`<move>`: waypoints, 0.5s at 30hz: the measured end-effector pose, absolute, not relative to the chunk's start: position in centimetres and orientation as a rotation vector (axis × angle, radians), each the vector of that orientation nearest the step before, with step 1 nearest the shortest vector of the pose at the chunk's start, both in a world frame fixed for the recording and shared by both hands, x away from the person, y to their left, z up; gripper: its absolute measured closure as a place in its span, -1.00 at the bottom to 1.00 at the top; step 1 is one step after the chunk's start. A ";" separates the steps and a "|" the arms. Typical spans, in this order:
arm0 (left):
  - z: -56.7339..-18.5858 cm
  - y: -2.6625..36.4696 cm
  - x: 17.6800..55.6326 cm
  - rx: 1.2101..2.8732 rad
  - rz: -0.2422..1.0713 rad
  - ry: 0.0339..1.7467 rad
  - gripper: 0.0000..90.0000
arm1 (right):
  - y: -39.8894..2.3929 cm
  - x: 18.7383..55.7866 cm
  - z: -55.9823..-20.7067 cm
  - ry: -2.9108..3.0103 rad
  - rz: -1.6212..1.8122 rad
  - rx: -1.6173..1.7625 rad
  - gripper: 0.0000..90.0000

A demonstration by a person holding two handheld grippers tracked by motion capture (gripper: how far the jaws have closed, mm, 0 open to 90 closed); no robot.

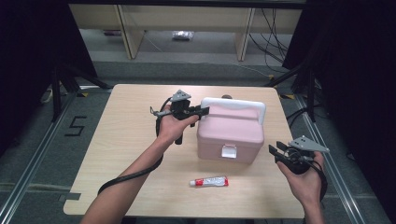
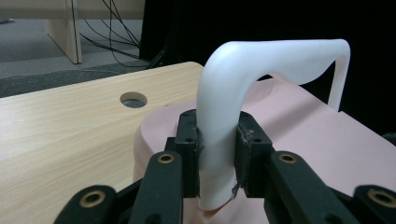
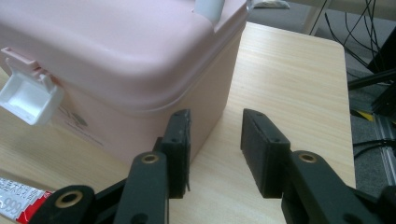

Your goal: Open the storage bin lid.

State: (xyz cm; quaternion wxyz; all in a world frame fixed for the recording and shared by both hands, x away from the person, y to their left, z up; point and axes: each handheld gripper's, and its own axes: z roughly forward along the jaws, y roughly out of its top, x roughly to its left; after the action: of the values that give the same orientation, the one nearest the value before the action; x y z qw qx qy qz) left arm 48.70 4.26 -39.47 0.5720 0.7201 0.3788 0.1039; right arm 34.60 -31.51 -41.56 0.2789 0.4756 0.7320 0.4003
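Left tongs (image 2: 215, 154) clamp the white handle's (image 2: 224, 116) left upright on the pink box (image 1: 229, 133), apparently firmly; right tongs (image 3: 215, 149) stand wide, empty, at the box's near right corner.

The pink plastic box (image 1: 230, 133) stands upright in the middle of the table, lid closed, white latch (image 1: 228, 151) down, and its white handle (image 1: 232, 104) stands raised.

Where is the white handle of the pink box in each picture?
High view: white handle along the pink box's far top edge, left tool at its end.
Left gripper view: centre, arching up, clamped between the jaws.
Right gripper view: a stub at top centre.
Shared landmark: the pink box.
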 end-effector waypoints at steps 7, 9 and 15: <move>-38.6 3.9 48.7 1.690 0.232 0.899 0.63 | -31.0 34.3 -41.1 1.958 1.089 1.296 0.56; -38.5 3.9 48.7 1.690 0.231 0.903 0.63 | -30.9 34.2 -40.9 1.958 1.096 1.295 0.63; -38.0 4.1 49.0 1.676 0.226 0.911 0.63 | -30.8 33.9 -40.5 1.952 1.120 1.279 0.88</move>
State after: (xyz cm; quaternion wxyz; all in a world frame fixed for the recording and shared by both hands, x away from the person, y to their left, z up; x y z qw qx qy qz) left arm 49.04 4.15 -38.01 0.5733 0.7149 0.3885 0.0966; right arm 33.94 -30.84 -40.49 0.2730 0.4753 0.7254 0.4164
